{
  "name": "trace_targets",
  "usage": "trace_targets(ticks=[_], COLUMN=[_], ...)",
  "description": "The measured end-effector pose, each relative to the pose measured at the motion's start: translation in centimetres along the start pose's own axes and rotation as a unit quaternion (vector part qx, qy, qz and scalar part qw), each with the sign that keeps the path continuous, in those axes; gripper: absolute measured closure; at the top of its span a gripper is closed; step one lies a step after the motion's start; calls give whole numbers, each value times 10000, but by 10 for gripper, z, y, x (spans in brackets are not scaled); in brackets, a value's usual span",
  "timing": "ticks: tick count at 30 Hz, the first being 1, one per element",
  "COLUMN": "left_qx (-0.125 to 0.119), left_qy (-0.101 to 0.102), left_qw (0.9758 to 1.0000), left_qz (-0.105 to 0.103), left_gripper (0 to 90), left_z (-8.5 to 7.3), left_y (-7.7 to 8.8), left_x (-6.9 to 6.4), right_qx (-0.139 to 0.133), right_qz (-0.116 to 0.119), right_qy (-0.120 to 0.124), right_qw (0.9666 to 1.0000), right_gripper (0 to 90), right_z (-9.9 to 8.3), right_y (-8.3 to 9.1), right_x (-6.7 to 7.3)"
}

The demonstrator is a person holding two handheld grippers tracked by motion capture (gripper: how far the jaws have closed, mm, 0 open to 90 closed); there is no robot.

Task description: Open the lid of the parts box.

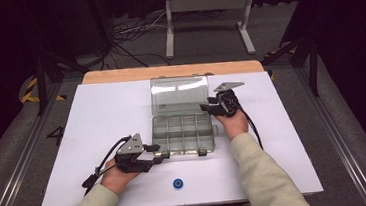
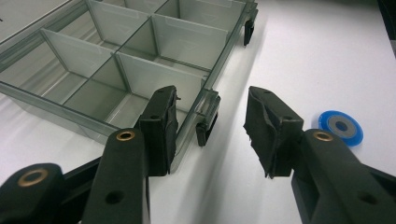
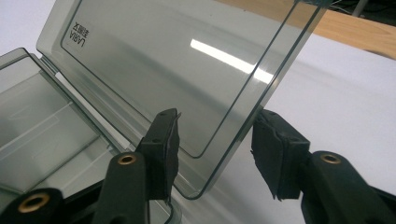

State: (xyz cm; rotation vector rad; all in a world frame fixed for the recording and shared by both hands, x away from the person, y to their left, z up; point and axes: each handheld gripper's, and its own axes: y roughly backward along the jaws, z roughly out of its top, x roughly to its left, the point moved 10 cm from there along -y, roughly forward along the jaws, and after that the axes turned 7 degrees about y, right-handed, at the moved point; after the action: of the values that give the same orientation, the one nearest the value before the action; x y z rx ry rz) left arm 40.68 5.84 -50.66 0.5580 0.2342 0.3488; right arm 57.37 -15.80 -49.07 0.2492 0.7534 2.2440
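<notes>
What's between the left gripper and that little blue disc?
Only bare white table, in the high view, between the left gripper and blue disc.

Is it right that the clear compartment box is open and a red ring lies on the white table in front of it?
Not quite: the ring is blue, not red, as the high view shows. The box is open, its lid raised, on the white table.

A lab-style recording bay: a white-covered worktop (image 1: pixel 104 140) with a bare wooden far edge, dark curtains around it, loose black cables (image 1: pixel 130 37) and a white metal stand (image 1: pixel 208 10) on grey carpet.
</notes>
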Motion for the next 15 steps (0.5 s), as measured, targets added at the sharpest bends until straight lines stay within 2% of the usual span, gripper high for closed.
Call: trace_targets(ticks=[15], left_qx=[19], left_qy=[-71], left_qw=[10000], left_qz=[52], left_gripper=[538], left_z=[0], left_y=[-1], left_x=[0], right_qx=[114], right_qz=[104], right_qy=[-192], right_qw=[9997], right_gripper=[475], right_z=[-6], right_y=[-4], right_x=[1])
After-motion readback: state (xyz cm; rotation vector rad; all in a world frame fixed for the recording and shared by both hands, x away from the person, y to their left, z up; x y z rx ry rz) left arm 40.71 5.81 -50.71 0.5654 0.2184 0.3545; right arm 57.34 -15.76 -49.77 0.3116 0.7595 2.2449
